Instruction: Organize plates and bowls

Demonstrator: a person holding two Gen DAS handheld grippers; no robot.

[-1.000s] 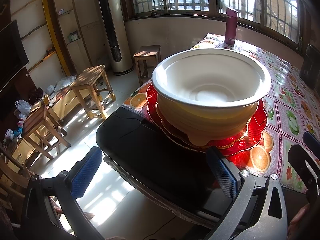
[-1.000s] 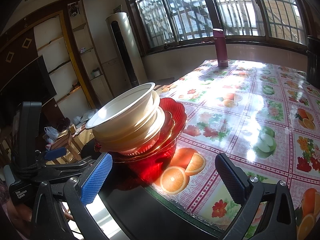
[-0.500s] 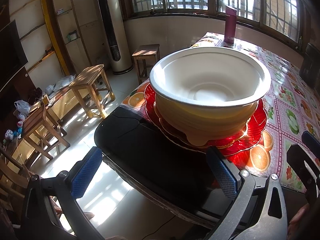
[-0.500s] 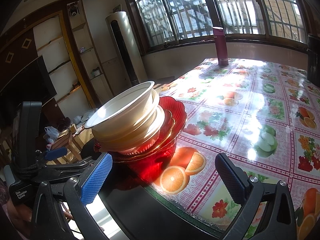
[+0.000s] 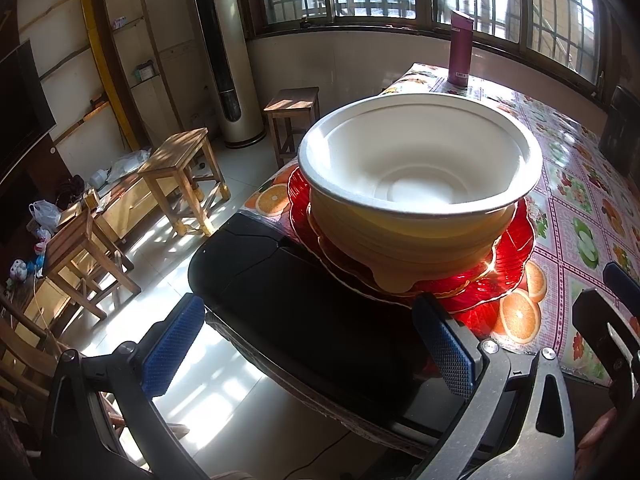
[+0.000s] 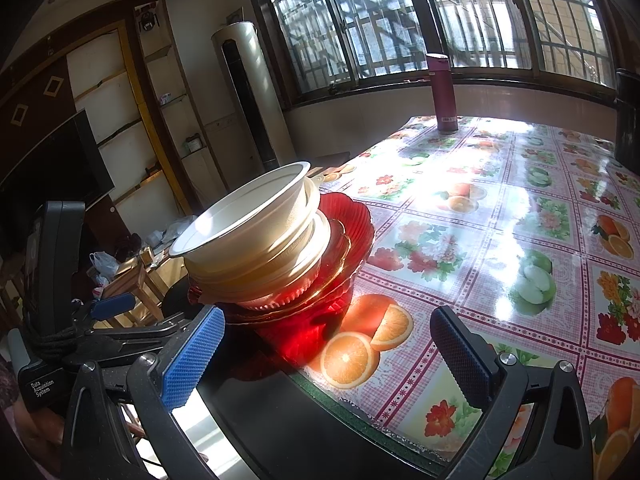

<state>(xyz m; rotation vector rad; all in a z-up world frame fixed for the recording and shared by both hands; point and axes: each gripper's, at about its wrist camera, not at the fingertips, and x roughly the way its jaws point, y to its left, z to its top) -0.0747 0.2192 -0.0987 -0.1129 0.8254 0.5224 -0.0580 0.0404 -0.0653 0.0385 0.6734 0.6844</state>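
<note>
While both tools hang back from the stack, the left hand-held gripper (image 5: 312,344) stands with its blue-padded fingers spread wide and nothing between them, and the right hand-held gripper (image 6: 328,354) is likewise spread wide and empty, a little off to the stack's right. Just beyond the left one lies a black moulded plastic case (image 5: 280,280) over the near corner of the counter (image 6: 500,208), which wears a glossy fruit-and-flower oilcloth. Behind the case sits the pile: nested white foam-like disposable bowls (image 5: 416,168) resting in scalloped red glass plates (image 5: 512,252), all close to the counter's edge. The bowls look very light and soft-walled, so a hard pinch would likely crease the rim; a gentle hold on the top bowl's rolled lip seems the safest place. The plates appear heavy, stiff, slick and breakable (and the oilcloth under them looks slippery too), so they probably want a firm bite on the raised scalloped rim with the other tool steadying. A tall maroon flask (image 6: 442,92) stands well apart by the window.
</note>
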